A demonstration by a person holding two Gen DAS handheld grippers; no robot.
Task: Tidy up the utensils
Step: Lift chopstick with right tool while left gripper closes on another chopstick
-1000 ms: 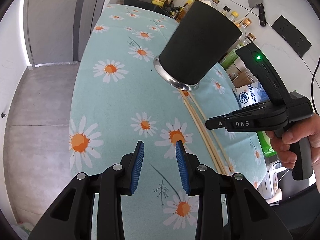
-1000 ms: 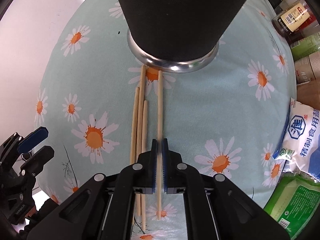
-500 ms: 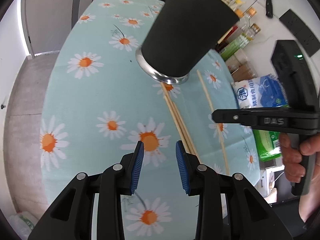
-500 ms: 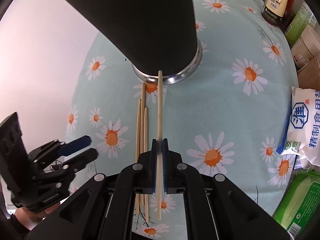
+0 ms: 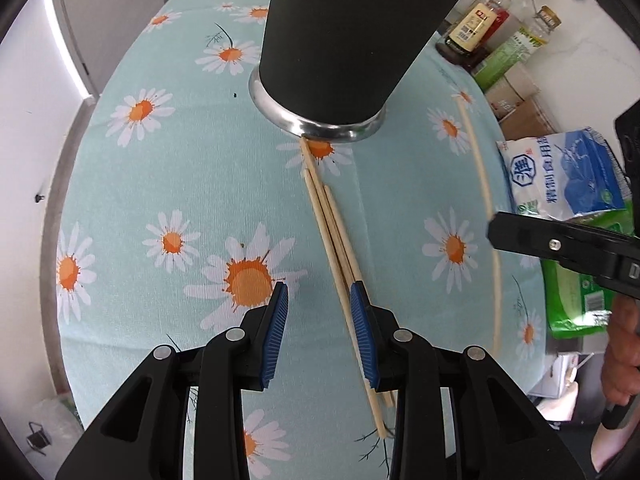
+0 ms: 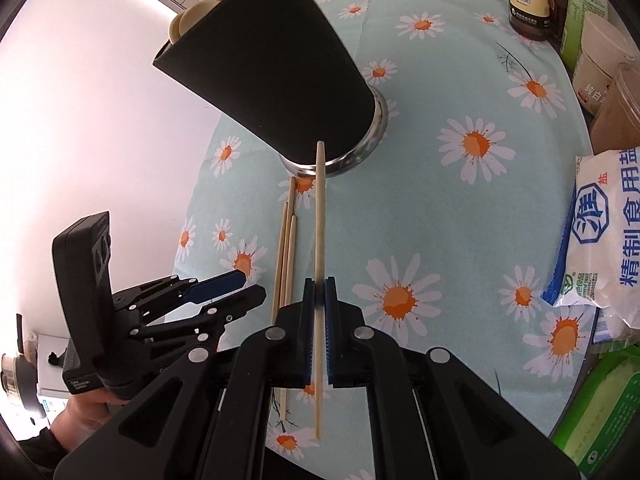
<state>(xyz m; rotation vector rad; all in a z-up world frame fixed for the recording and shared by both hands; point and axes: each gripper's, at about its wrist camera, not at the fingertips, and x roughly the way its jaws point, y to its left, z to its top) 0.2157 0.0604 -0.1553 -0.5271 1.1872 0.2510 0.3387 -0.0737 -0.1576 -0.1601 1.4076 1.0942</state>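
A black utensil holder (image 5: 352, 36) with a steel base stands on the daisy tablecloth (image 5: 160, 184); in the right wrist view the holder (image 6: 276, 76) has pale utensils sticking out of its top. Three wooden chopsticks (image 5: 332, 224) lie on the cloth below its base. My left gripper (image 5: 320, 312) is open, low over the near part of these chopsticks. My right gripper (image 6: 319, 300) is shut on one chopstick (image 6: 320, 216), held above the cloth and pointing at the holder. This chopstick (image 5: 480, 184) shows at the right in the left wrist view.
Sauce bottles (image 5: 476, 28) and jars stand behind the holder at the back right. A blue and white salt bag (image 6: 600, 232) and a green packet (image 6: 604, 412) lie along the right edge of the table. The floor lies beyond the left edge.
My right gripper has lifted its chopstick off the cloth and away from the other three. My left gripper has moved forward and right, down over the chopsticks that lie on the cloth.
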